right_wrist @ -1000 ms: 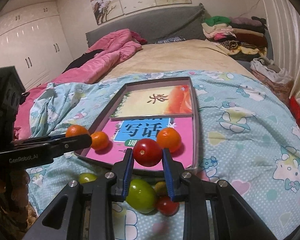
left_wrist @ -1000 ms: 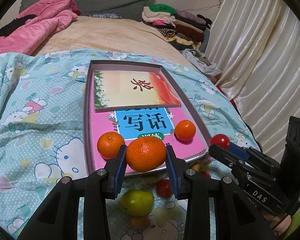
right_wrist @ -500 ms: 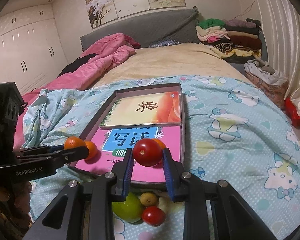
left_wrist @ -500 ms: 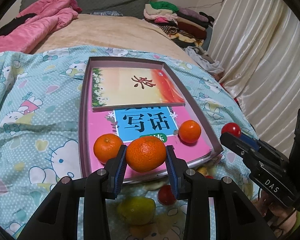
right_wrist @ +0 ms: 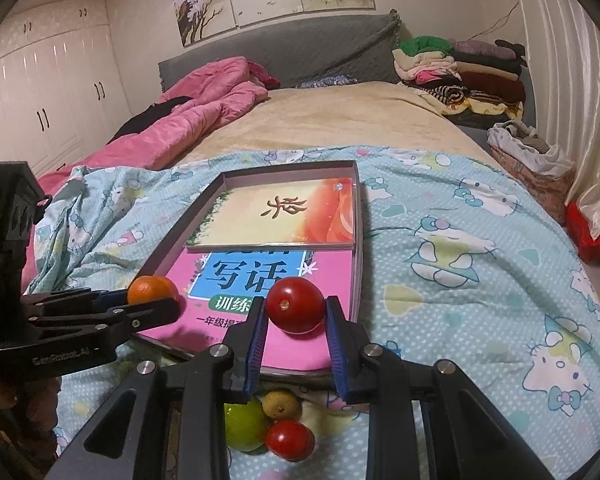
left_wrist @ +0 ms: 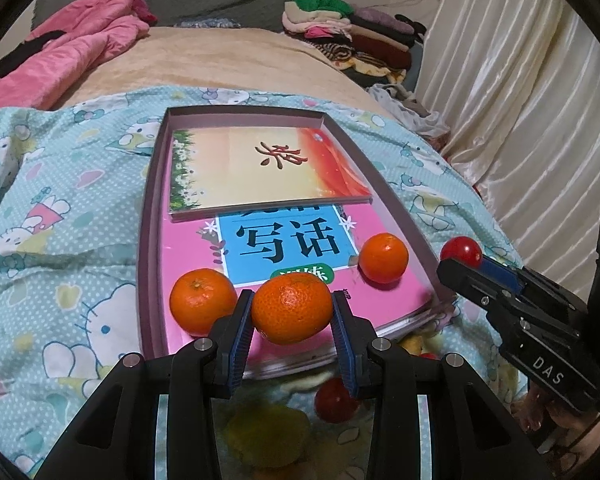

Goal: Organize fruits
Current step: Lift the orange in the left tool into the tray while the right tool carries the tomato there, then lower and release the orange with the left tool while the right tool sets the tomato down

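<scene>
Left gripper (left_wrist: 293, 316) clamped on a tangerine (left_wrist: 292, 307), held above the near edge of a shallow tray (left_wrist: 150, 216) on a cartoon-print blanket (left_wrist: 60, 208); second tangerine (left_wrist: 202, 300) just left of the blue pads, third tangerine (left_wrist: 383, 257) ahead and right, both lying on a pink book (left_wrist: 384, 300) inside the tray. Right gripper (right_wrist: 296, 320) pinched on a red tomato (right_wrist: 296, 304) over the tray's near right corner. Below and behind those fingers, on the blanket: green fruit (right_wrist: 246, 424), small brownish fruit (right_wrist: 281, 403), another tomato (right_wrist: 290, 439).
</scene>
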The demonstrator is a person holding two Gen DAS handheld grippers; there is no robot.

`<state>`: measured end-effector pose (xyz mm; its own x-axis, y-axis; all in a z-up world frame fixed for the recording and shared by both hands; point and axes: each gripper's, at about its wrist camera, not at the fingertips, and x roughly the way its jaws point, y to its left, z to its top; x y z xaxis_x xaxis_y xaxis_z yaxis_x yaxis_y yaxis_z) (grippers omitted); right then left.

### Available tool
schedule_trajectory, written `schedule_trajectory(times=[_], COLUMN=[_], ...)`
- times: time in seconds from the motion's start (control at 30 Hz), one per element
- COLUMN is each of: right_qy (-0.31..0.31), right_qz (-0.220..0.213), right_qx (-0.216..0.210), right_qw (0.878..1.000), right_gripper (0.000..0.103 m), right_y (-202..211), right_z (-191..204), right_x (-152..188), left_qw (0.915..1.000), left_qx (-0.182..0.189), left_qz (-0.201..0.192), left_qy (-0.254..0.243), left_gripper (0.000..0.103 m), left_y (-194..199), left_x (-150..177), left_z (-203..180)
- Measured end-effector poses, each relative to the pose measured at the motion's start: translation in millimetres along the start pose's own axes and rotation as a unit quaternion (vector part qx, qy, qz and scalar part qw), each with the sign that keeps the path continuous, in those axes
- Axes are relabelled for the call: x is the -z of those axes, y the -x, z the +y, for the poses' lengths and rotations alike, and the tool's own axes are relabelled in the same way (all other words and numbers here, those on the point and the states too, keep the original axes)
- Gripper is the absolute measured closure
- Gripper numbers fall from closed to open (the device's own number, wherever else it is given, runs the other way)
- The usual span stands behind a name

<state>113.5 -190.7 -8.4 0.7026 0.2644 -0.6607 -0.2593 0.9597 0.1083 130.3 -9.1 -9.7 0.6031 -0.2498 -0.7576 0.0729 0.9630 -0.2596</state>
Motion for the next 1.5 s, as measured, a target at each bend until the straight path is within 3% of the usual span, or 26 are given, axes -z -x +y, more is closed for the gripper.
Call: schedule_trajectory(times=[0.67, 1.5], right_qy=[0.031, 0.047], right_qz=[0.037, 0.060], right_qx=[0.009, 0.028], right_qw=[0.999, 0.997], right_gripper=[0.074, 0.074], right_y=[-21, -36], right_z=[7, 11], right_x=[7, 11], left_qw=[0.9988, 0.9983], left_qx=[-0.002, 0.001], left_qz=[0.032, 0.047], left_qy=[-0.037, -0.036], left_gripper=[0.065, 0.065], left_y=[-32, -39], left_x=[0, 1], left_z=[-9, -6])
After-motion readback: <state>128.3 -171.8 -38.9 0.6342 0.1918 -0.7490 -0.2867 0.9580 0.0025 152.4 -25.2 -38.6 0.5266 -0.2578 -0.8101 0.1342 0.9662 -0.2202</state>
